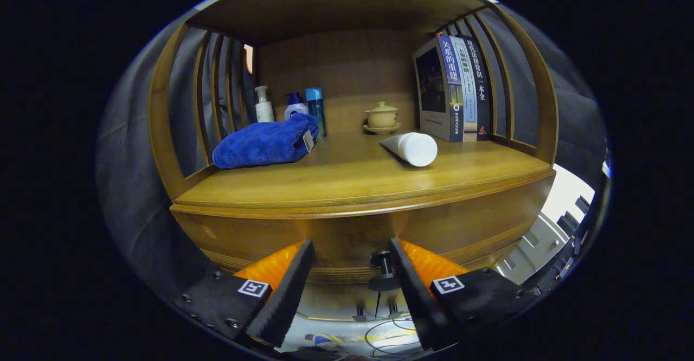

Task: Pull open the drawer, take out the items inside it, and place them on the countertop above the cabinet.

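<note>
The wooden cabinet's drawer front (461,225) runs under the countertop (352,179), and its inside is hidden. Its dark knob (383,268) stands between my fingers, close to the right fingertip (401,258). My gripper (351,244) is open just in front of the drawer front, with nothing pressed between its fingers. On the countertop a folded blue towel (263,143) lies at the left. A white tube (413,148) lies on its side right of the middle.
At the back of the countertop stand three bottles (295,107), a lidded tea cup on a saucer (382,117) and a row of upright books (455,90). Slatted wooden sides and a top board enclose the shelf. Cables (387,331) lie on the floor below.
</note>
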`<move>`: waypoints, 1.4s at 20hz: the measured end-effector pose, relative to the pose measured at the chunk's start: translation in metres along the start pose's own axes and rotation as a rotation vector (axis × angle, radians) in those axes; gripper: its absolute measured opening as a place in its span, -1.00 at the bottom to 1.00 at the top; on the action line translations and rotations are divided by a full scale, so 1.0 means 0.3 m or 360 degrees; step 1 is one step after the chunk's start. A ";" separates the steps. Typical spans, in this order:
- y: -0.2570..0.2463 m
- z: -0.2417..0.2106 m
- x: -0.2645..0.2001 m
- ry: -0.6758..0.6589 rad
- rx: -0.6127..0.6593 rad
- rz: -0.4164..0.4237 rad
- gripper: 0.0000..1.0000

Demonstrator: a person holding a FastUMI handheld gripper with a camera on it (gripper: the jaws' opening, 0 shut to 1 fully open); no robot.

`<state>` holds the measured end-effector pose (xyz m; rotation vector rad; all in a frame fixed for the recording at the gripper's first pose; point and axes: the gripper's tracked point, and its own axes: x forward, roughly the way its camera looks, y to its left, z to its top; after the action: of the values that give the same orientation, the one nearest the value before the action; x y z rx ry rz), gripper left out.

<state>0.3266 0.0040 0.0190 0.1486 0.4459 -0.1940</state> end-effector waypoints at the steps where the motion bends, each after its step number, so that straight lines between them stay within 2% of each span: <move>1: 0.000 0.003 -0.007 -0.0015 -0.0031 0.0013 0.90; 4: -0.024 0.090 -0.060 -0.0171 -0.0112 0.0012 0.92; 9: -0.015 0.257 -0.228 -0.0424 -0.0092 0.0068 0.92; 12: -0.015 0.302 -0.348 -0.0565 -0.0075 0.0062 0.92; 21: 0.053 0.222 -0.487 -0.0717 -0.0092 0.0171 0.92; 24: 0.079 0.177 -0.493 -0.0727 -0.0185 0.0184 0.92; 28: 0.083 0.151 -0.493 -0.0751 -0.0198 0.0178 0.92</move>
<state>0.2201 0.0425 0.1270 0.0029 -0.0210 -0.0863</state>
